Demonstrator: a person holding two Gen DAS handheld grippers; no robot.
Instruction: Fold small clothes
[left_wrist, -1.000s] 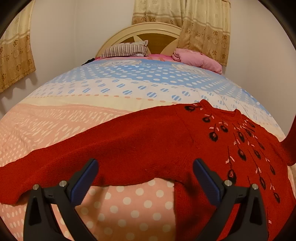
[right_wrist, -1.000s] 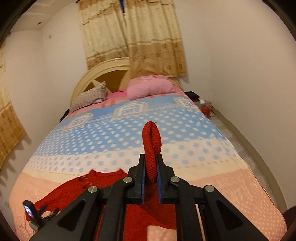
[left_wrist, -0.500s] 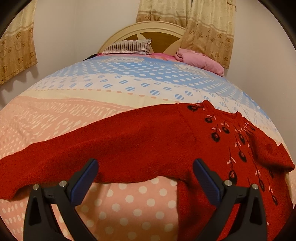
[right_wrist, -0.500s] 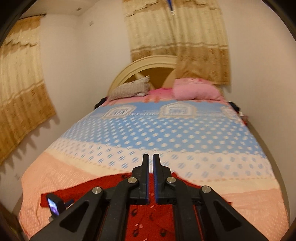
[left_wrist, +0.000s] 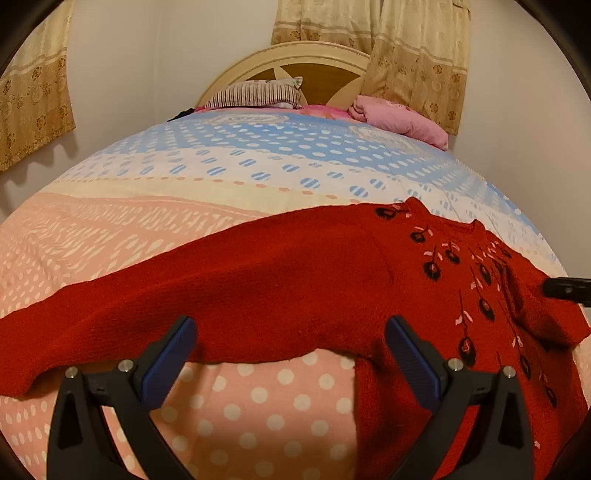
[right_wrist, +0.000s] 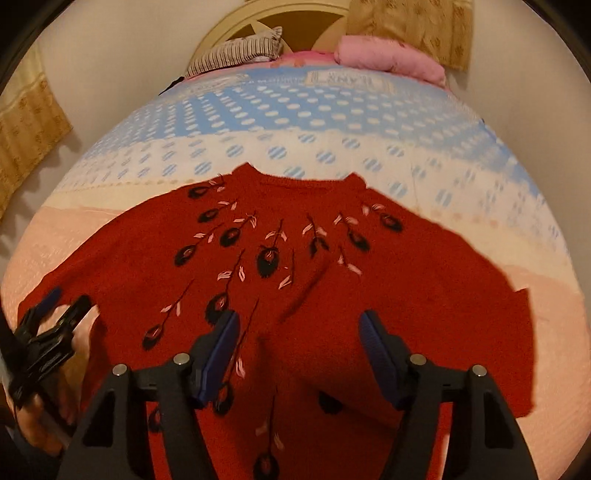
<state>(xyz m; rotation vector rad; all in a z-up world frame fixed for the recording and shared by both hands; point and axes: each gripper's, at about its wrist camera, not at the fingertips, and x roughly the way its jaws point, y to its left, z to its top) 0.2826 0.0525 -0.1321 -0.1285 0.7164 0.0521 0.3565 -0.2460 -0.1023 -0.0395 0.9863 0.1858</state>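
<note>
A red knit sweater with black and pink embroidered flowers lies face up on the dotted bedspread. Its left sleeve stretches out flat to the left. Its right sleeve is folded in across the chest. My left gripper is open and empty, just above the lower edge of the left sleeve. My right gripper is open and empty over the sweater's lower middle. The left gripper also shows at the left edge of the right wrist view.
A striped pillow and a pink pillow lie at the round headboard. Curtains hang behind. A wall runs along the bed's right side. The right gripper's tip shows at the right edge of the left wrist view.
My right gripper let go of the right sleeve, which now lies folded over the chest, then opened and dropped low over the sweater. My left gripper stayed open near the left sleeve.
</note>
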